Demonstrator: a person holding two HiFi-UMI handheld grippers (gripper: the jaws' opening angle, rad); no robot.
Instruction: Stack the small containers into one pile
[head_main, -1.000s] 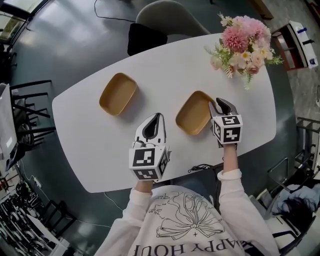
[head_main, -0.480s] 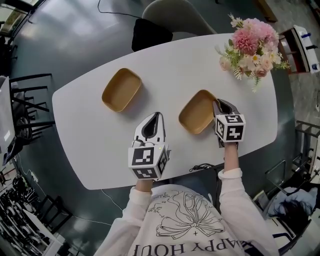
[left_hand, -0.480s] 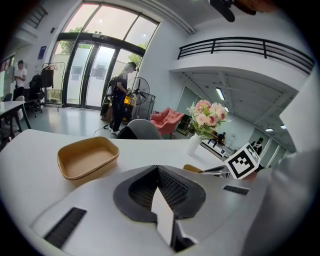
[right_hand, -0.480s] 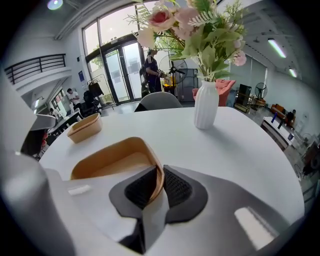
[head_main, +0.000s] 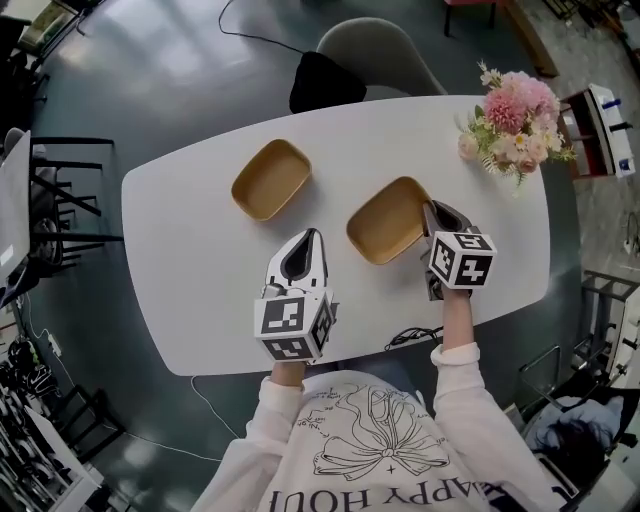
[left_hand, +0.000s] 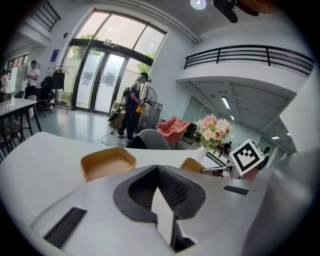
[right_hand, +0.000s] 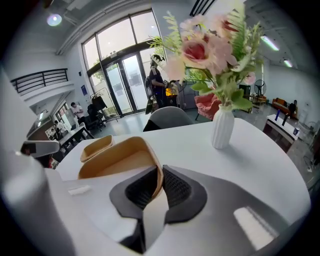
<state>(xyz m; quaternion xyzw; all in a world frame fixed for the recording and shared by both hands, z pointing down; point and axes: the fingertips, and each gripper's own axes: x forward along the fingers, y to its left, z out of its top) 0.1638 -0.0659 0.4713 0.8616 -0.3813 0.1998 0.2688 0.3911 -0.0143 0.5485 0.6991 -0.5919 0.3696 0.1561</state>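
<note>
Two tan, shallow containers lie on the white table (head_main: 180, 260). One container (head_main: 270, 178) lies at the back left, also seen in the left gripper view (left_hand: 106, 162). The other container (head_main: 385, 220) lies centre right. My right gripper (head_main: 428, 208) is at its right rim. In the right gripper view the jaws are closing and the pads pinch that rim (right_hand: 156, 172), with the container's bowl (right_hand: 117, 157) to their left. My left gripper (head_main: 310, 235) rests nearer me, between the two containers, shut with nothing in it (left_hand: 157, 170).
A white vase of pink flowers (head_main: 515, 120) stands at the table's back right corner, close behind the right gripper (right_hand: 222, 127). A grey chair (head_main: 375, 55) is pushed in at the far side. A cable (head_main: 410, 335) lies at the near edge.
The right gripper's jaws have come together onto the right rim of the nearer container. The left gripper has stayed where it was. The head view has shifted slightly.
</note>
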